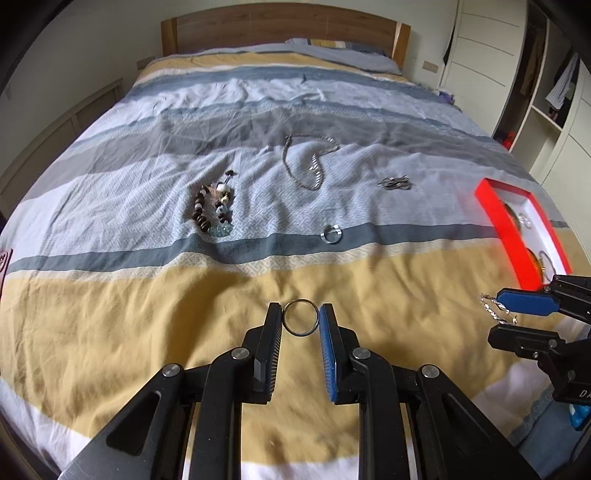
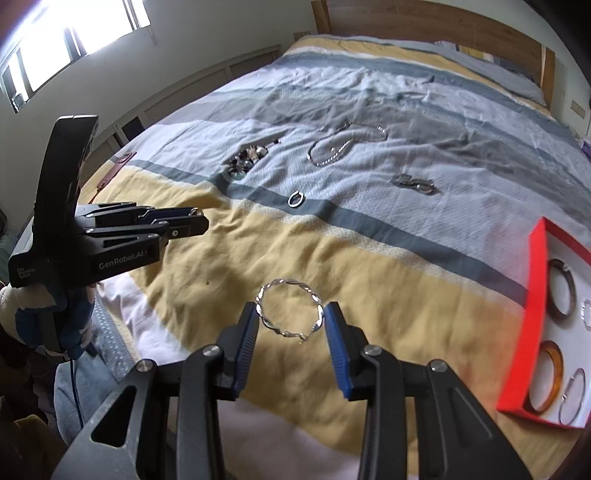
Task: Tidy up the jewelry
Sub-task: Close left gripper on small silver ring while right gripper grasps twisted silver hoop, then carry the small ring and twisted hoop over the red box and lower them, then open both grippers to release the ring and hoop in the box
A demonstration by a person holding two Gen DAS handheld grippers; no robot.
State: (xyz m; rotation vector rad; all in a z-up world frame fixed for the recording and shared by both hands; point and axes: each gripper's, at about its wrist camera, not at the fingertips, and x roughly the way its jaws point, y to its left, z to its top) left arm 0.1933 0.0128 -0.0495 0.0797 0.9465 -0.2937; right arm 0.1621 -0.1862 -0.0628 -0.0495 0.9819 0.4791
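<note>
Left claw (image 1: 300,318) pinches a plain metal ring (image 1: 300,317) across its width; right claw (image 2: 291,318) clamps a twisted silver bangle (image 2: 290,312) likewise. Both hang above the bed (image 1: 110,314), near the red box (image 2: 532,314). Both pieces look light, stiff and slippery, so opposite rims probably grip best.

I see the bedspread (image 1: 147,314) banded in mustard yellow, slate blue, grey and white, with a fine woven key pattern in its pale bands. The box (image 2: 532,314) is bright red outside and white inside, holding an amber bangle (image 2: 552,376) and a dark brown bangle (image 2: 563,295). My gripper pads (image 2: 338,354) are blue on black fingers, and the headboard (image 1: 280,29) is warm brown wood.
</note>
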